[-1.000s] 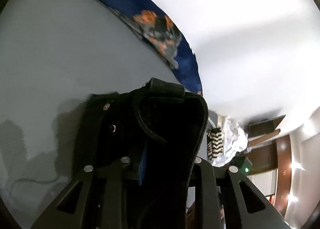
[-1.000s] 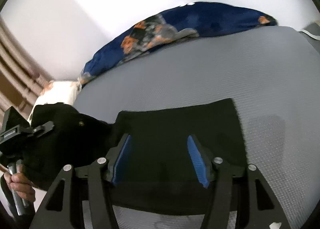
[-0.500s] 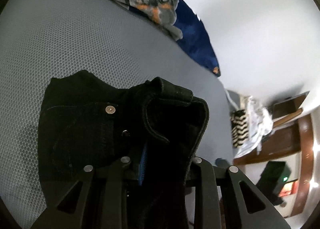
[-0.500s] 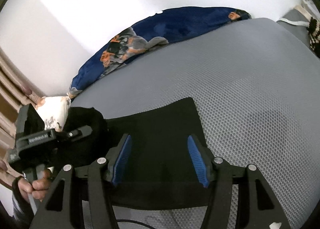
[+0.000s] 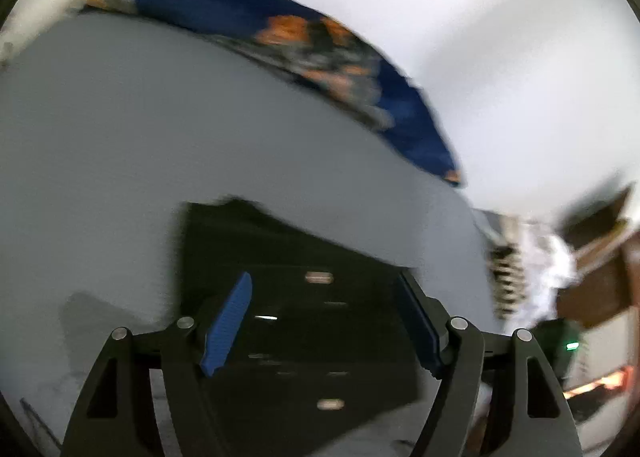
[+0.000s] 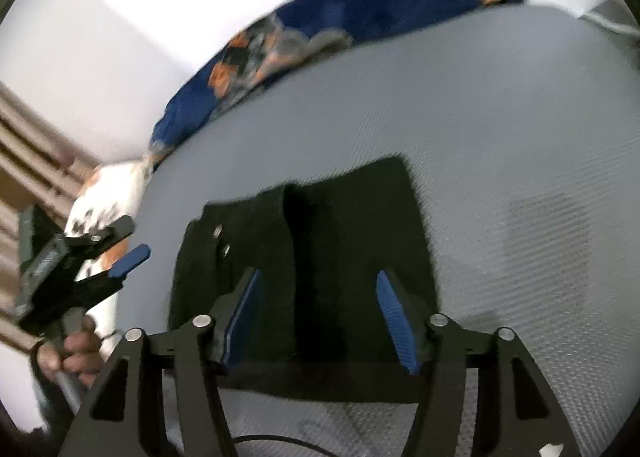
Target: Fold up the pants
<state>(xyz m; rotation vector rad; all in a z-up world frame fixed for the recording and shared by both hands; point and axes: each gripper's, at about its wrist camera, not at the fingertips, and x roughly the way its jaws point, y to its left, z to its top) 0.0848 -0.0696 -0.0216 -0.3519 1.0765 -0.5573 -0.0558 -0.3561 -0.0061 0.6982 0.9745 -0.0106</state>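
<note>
Pants [image 6: 320,257], black denim, folded flat on grey honeycomb-mesh mattress [image 6: 500,129]; left gripper [image 5: 324,321] jaws just opened, right gripper [image 6: 320,317] jaws apart, both empty.

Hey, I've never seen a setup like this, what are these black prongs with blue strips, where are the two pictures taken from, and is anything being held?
There is no robot: a person holds a hand-held two-finger clamp in each hand, with a wide-angle camera looking along the fingers. One picture looks along the left gripper, the other along the right gripper, which also shows the left one at its left edge. Black pants lie folded on a grey bed, with a blue patterned blanket at the far edge. The left jaws have just been opening, nothing between them. Both grippers are open and hold nothing.
</note>
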